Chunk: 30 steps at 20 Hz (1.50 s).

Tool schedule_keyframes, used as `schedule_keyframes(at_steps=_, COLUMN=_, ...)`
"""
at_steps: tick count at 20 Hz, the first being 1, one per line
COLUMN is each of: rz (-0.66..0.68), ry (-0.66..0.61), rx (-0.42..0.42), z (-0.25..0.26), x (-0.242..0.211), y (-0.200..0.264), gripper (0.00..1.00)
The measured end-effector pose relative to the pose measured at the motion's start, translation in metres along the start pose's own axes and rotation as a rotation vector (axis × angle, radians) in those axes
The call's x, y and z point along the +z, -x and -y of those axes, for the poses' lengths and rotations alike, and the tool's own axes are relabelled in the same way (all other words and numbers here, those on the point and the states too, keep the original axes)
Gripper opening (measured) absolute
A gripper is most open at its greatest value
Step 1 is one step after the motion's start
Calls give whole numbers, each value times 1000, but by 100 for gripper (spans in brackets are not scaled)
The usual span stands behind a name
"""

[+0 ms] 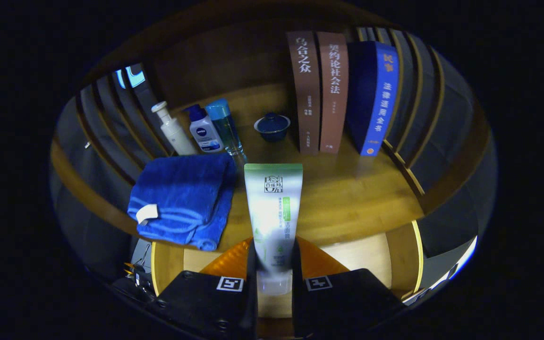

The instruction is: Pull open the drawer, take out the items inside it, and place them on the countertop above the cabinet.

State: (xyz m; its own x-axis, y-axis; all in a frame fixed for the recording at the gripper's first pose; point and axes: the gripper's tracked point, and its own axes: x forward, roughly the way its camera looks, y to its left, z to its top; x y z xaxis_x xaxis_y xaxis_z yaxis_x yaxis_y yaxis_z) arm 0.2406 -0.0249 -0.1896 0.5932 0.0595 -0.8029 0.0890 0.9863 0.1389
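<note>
A white and green cleanser tube (273, 212) stands upright between my two fingers, cap end down, and my gripper (274, 264) is shut on its lower part. The tube hangs over the front part of the wooden countertop (352, 198). Below it, the open drawer (361, 257) shows its pale wooden bottom and rim behind my fingers. What else lies in the drawer is hidden by the gripper.
A folded blue towel (182, 198) lies on the countertop left of the tube. Behind it stand a white pump bottle (174, 130), a white-and-blue lotion bottle (203, 130) and a teal bottle (225, 125). A blue lidded cup (272, 126) and three upright books (338, 94) stand farther back.
</note>
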Motion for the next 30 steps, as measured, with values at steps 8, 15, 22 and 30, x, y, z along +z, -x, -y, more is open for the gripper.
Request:
schedule_keyframes(at_steps=8, rz=-92, ry=45, rx=-60, z=-3, x=30, y=-73, gripper=33)
schedule_keyframes(at_steps=15, rz=-104, ry=19, rx=-56, z=-2, x=32, y=-83, gripper=55)
schedule_keyframes(at_steps=22, rz=-79, ry=-8, rx=-48, z=4, x=36, y=-71, gripper=95)
schedule_keyframes(at_steps=30, rz=86, ry=72, rx=-17, z=-7, x=11, y=-4, gripper=98)
